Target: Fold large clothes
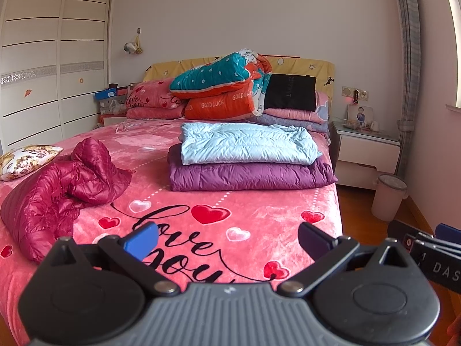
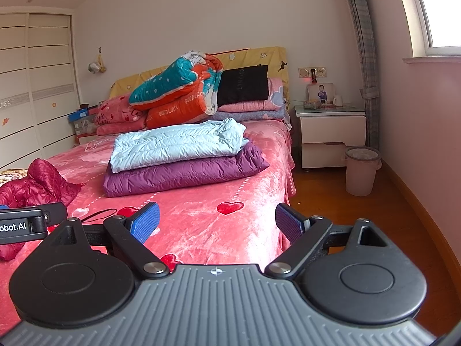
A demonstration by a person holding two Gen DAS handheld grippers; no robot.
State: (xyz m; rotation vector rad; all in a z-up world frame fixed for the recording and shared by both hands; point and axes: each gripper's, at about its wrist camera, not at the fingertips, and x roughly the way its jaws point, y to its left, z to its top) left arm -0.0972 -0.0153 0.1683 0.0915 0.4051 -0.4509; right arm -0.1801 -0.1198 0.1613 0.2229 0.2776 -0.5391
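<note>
Left tool: released, its fingers spread wide, nothing between them; it hovers above the near end of the bed, over the "love you" lettering.
Right tool: also released and empty, held level beside the left one, nearer the bed's right edge.
Bed: covered in a pink heart-print blanket that serves as the folding surface.
Crimson down jacket: the unfolded piece; it lies in a crumpled heap on the left side of the bed, apart from both tools, with a floral cushion just behind it.
Folded stack: a light blue down jacket lies squared on top of a purple down jacket, mid-bed, well apart from the crimson heap.
Head of bed: rolled teal-and-orange quilt and a black pillow piled against the headboard.
Step in hand: by appearance, reaching for the crimson jacket to spread it flat.
Doing it well: both tools should swing left and pinch the slick shell at two separate points, ideally the shoulders or hem corners, then lift and shake it open over the bare blanket in front of the stack.
Caution: puffy, slippery fabric can slide out of a shallow pinch, so a deep bite on a seam is likely safer.
</note>
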